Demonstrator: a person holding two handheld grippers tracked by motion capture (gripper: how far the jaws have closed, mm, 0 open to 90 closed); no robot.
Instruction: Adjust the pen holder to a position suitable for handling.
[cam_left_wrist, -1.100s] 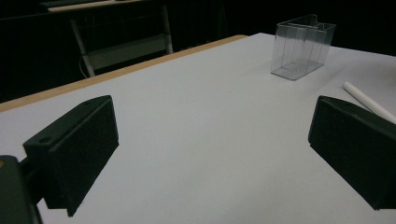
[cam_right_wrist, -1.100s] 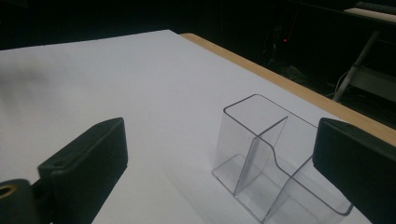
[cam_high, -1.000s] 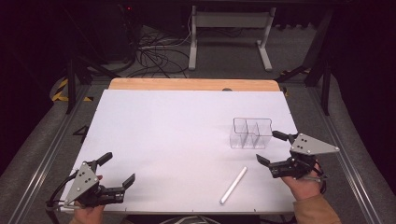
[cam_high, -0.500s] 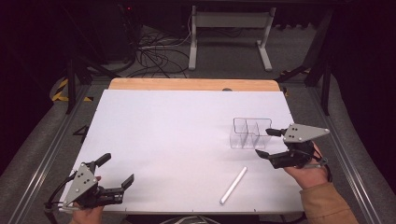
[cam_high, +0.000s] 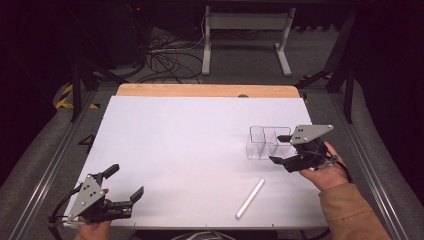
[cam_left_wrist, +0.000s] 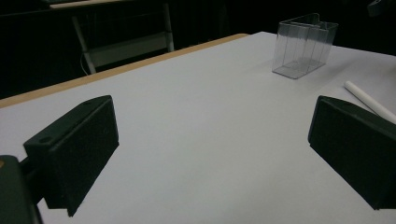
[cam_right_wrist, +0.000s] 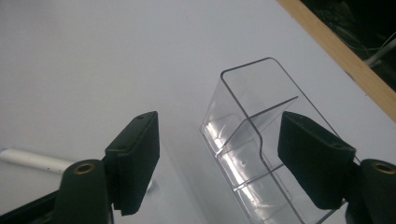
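Right gripper (cam_high: 283, 149) spread around clear divided box (cam_high: 266, 142), jaws just closing but not touching, lining up a grab; white stick (cam_high: 250, 198) lies near the box.

High view looks down from above the table (cam_high: 200, 130); both claw views skim low, sharing the clear box (cam_left_wrist: 304, 45)

Even overhead light brightens the white rectangular surface (cam_high: 190, 145) while the room beyond lies dark. The clear plastic divided box (cam_right_wrist: 252, 140) catches small glints near the right edge; the black jaws close to both gripper cameras are soft-focused.
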